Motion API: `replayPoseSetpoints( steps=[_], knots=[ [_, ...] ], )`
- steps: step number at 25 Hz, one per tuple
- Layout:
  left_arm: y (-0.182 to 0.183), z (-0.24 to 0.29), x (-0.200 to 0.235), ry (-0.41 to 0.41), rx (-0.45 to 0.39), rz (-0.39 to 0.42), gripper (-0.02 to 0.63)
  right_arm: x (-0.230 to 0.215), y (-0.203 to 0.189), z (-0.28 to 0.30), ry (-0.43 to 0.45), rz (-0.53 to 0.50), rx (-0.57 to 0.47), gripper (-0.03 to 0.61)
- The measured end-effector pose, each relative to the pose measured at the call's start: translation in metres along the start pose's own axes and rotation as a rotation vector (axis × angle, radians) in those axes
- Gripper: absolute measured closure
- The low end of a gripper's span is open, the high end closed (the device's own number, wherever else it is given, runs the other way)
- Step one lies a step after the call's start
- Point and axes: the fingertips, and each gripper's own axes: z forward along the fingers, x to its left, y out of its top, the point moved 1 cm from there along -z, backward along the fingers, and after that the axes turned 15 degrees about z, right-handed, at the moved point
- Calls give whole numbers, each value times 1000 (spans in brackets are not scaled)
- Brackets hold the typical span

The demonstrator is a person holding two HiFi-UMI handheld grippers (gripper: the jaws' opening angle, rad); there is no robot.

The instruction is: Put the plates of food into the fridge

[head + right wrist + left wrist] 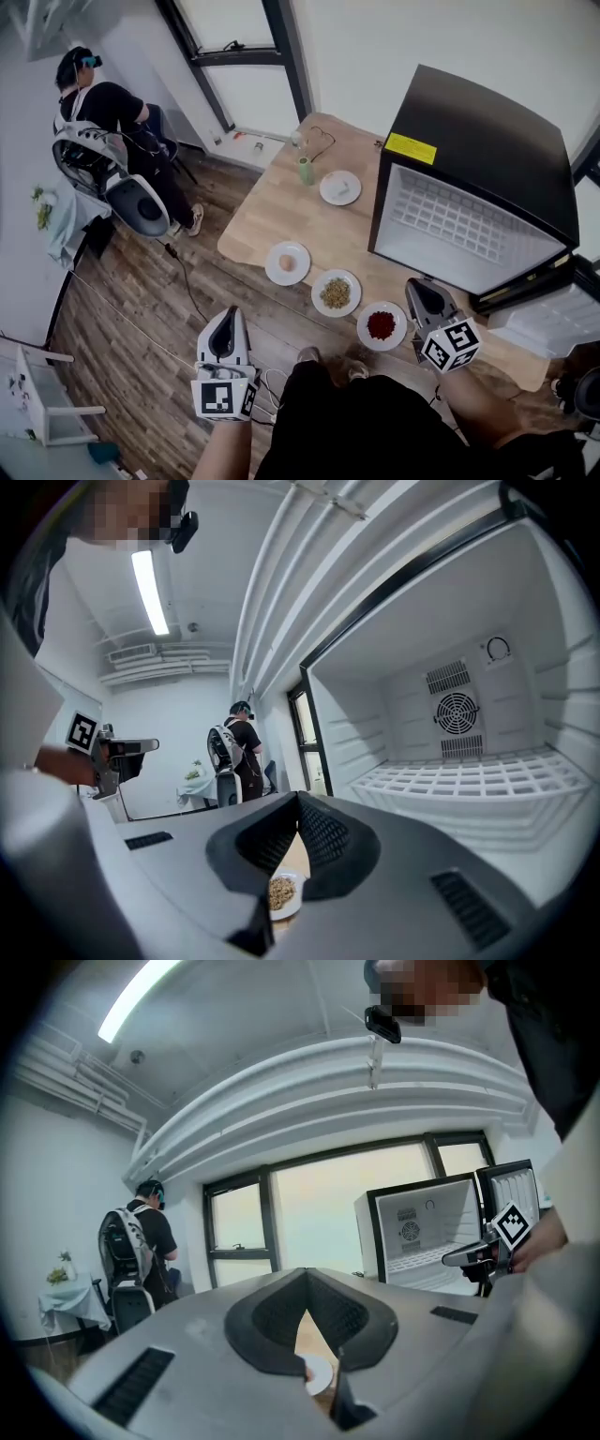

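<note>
Red-topped plate (pixel 382 325) is set at the desk's (pixel 272 211) near edge, just left of the right gripper (pixel 421 287); the left gripper (pixel 226 319) is held farther off, both closed, empty.

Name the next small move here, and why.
Probably open the right gripper, whose jaws stand together and empty, and lower it to the rim of the red food plate beside it; the fridge already stands open.

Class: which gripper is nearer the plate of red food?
Right. The right gripper sits just right of the plate of red food, by the fridge; the left gripper is far to its left, over the floor.
</note>
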Motion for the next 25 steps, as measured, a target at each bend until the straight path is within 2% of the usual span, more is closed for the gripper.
replayPoseSetpoints(
  steps=[8,13,17,25],
  knots=[
    [11,96,-20,-231,-110,38,609,-33,9,-23,-206,52,-107,557],
    [16,149,-39,-397,-172,51,609,-37,10,-44,-290,99,-204,557],
    [13,178,-59,-543,-210,72,609,-37,-7,-60,-441,139,-231,557],
    [-7,204,-94,-767,-289,57,609,-18,-54,-71,-611,220,-283,557]
  ],
)
